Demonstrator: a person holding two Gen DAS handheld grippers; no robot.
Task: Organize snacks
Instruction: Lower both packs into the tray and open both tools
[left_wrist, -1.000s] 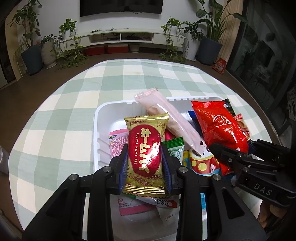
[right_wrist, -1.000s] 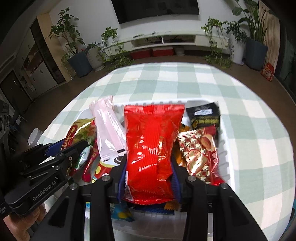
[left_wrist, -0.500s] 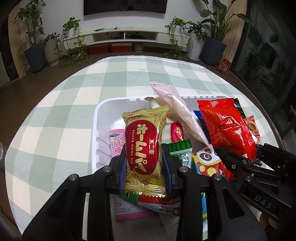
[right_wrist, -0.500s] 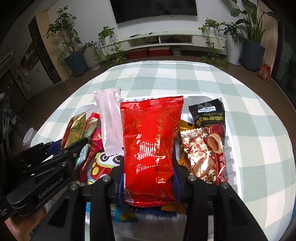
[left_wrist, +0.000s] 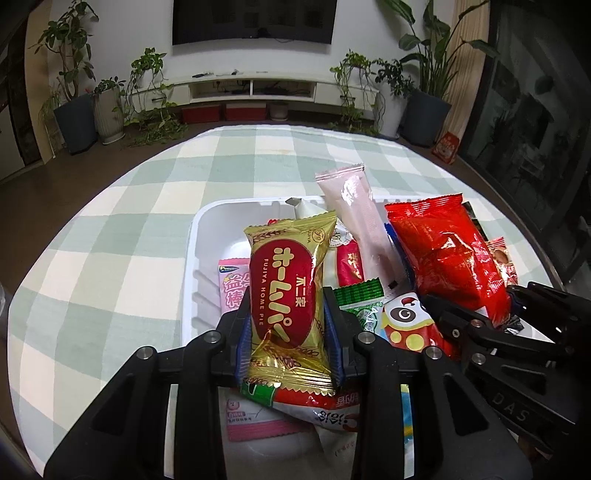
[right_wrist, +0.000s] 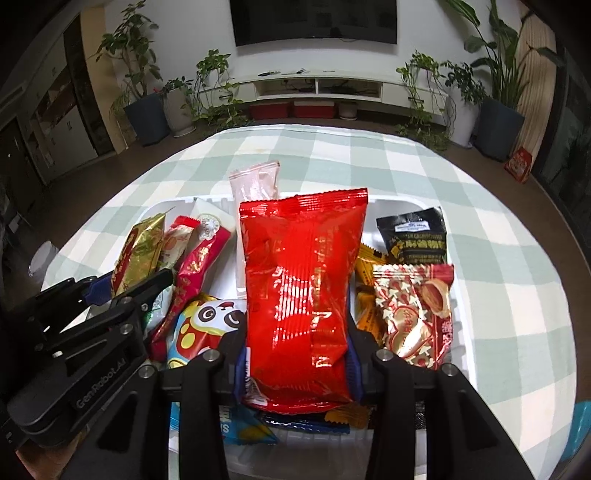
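Observation:
A white tray (left_wrist: 207, 236) full of snack packets sits on the checked table. My left gripper (left_wrist: 288, 325) is shut on a gold and red pie packet (left_wrist: 286, 280), held upright over the tray's left half. My right gripper (right_wrist: 297, 354) is shut on a big red bag (right_wrist: 299, 273), upright over the tray's middle. In the left wrist view the red bag (left_wrist: 447, 254) and the right gripper (left_wrist: 480, 295) stand to the right. The right wrist view shows the left gripper (right_wrist: 129, 280) and its gold packet (right_wrist: 140, 247) at the left.
In the tray lie a long pink packet (left_wrist: 354, 214), a panda packet (right_wrist: 207, 321), a peanut packet (right_wrist: 413, 306), a black packet (right_wrist: 413, 236) and several others. The green and white cloth (left_wrist: 129, 229) reaches to the round table's edge. Potted plants and a low TV cabinet stand beyond.
Both views have tipped upward a little. The red bag now covers more of the long pink packet. Both grips are unchanged.

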